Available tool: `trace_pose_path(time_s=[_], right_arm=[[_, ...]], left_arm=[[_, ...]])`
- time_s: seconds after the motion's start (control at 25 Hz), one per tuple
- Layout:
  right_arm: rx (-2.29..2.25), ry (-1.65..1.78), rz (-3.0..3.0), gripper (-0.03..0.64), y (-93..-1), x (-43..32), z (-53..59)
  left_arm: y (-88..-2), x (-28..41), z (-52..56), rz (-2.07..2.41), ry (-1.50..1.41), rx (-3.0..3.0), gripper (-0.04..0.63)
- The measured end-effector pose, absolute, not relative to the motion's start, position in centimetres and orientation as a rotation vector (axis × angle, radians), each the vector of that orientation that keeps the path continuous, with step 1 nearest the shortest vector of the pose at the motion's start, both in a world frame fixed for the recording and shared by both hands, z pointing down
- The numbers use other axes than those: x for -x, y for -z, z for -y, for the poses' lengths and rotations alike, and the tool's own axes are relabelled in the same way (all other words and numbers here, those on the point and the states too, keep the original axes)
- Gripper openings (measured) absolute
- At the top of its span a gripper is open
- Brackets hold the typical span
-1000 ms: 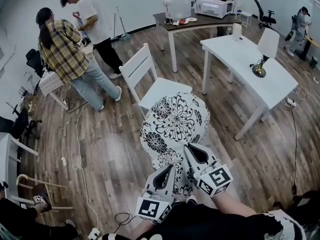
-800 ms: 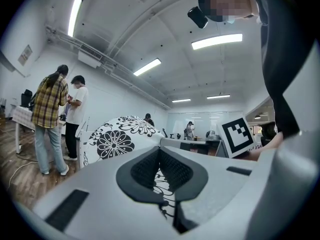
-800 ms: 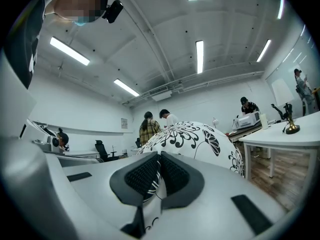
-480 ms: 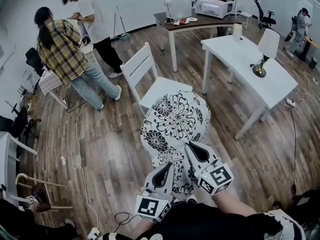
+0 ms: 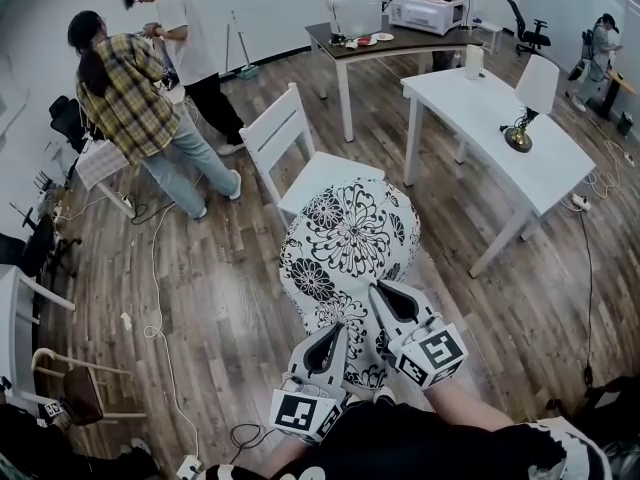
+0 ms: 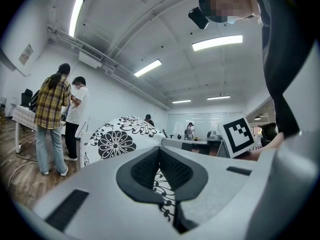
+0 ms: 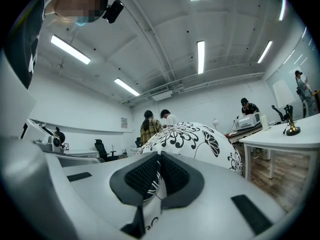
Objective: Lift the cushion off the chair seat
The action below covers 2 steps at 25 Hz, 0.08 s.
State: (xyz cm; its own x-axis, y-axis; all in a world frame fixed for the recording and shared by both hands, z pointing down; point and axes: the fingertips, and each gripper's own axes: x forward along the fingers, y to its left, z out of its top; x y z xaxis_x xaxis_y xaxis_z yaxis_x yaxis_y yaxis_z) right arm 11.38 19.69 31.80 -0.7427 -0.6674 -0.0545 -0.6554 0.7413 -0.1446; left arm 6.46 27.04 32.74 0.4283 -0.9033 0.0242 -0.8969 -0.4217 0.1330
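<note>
Pinching cushion (image 5: 348, 238), both grippers (image 5: 333, 340) (image 5: 386, 304) level

Cushion (image 5: 350, 243): white, black floral print. Chair (image 5: 275, 133): white. Floor (image 5: 230, 298): brown wood planks. Near surface (image 5: 480, 108): white; far surface (image 5: 400, 40): dark brown top. Left claw (image 5: 338, 333) and right claw (image 5: 380, 293): pale grey, black textured pads (image 6: 145, 171), black-and-white square markers. Shirt (image 5: 125, 93): yellow-and-grey plaid.

Hidden: near edge of cushion (image 5: 350, 238), under your left gripper (image 5: 338, 334) and right gripper (image 5: 378, 294); front of chair (image 5: 285, 133) seat, behind that cushion.
</note>
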Motion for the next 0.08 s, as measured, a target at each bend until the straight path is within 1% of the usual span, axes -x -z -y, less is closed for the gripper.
trace_pose_path(time_s=[0.08], right_arm=[[1.081,0.175,-2.833,0.034,-31.77,-11.44,-19.64]], left_arm=[[-32.69,-6.53,-26.99,1.611,0.077,-2.549,0.002]])
